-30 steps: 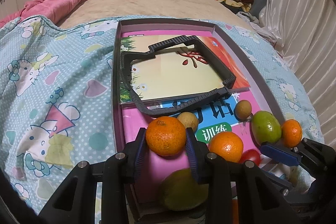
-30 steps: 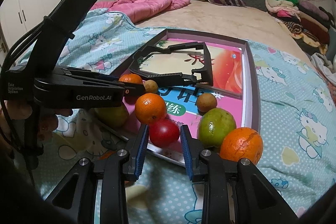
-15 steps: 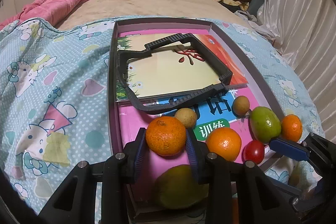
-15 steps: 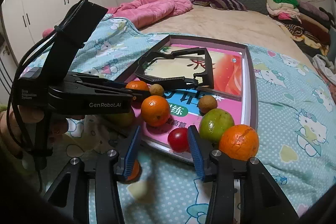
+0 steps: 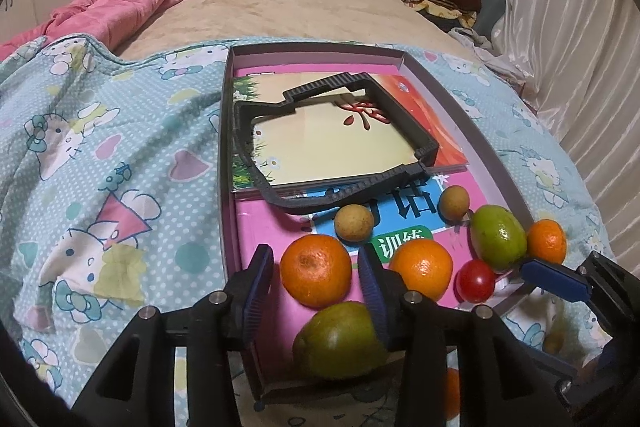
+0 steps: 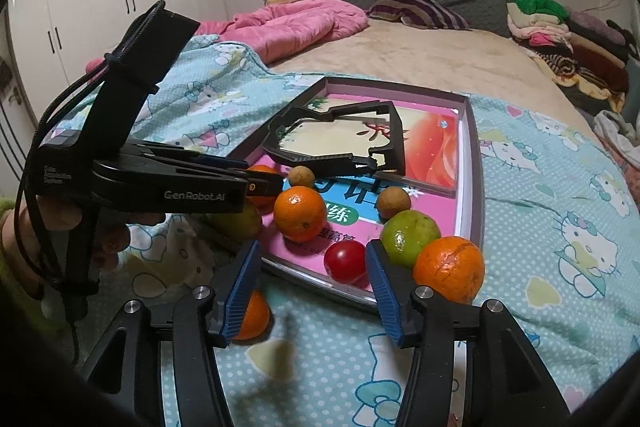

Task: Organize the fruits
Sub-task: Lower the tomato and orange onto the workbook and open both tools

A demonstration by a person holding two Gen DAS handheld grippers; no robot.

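An orange [image 5: 316,271] rests on the pink book in the shallow grey tray [image 5: 224,147], between the fingers of my left gripper [image 5: 313,259]. The jaws are opening, with a small gap on each side of the orange. In the right wrist view my right gripper [image 6: 311,251] is opening too. A red tomato [image 6: 346,261] lies free just ahead of its right finger, at the tray's near rim. A second orange [image 6: 300,213], a green fruit [image 6: 408,237], a third orange [image 6: 448,269] and two brown longans [image 5: 354,223] lie nearby.
A black plastic frame [image 5: 336,147] lies on the books at the tray's far end. A yellow-green fruit [image 5: 340,341] sits under the left gripper. Another orange [image 6: 252,315] lies on the cartoon-print blanket [image 6: 560,227] beneath my right gripper's left finger. A hand [image 6: 60,223] holds the left gripper.
The left jaws have parted off the orange, which stays where it was. The right jaws let go of the tomato and spread wide, and it now lies at the tray's rim.
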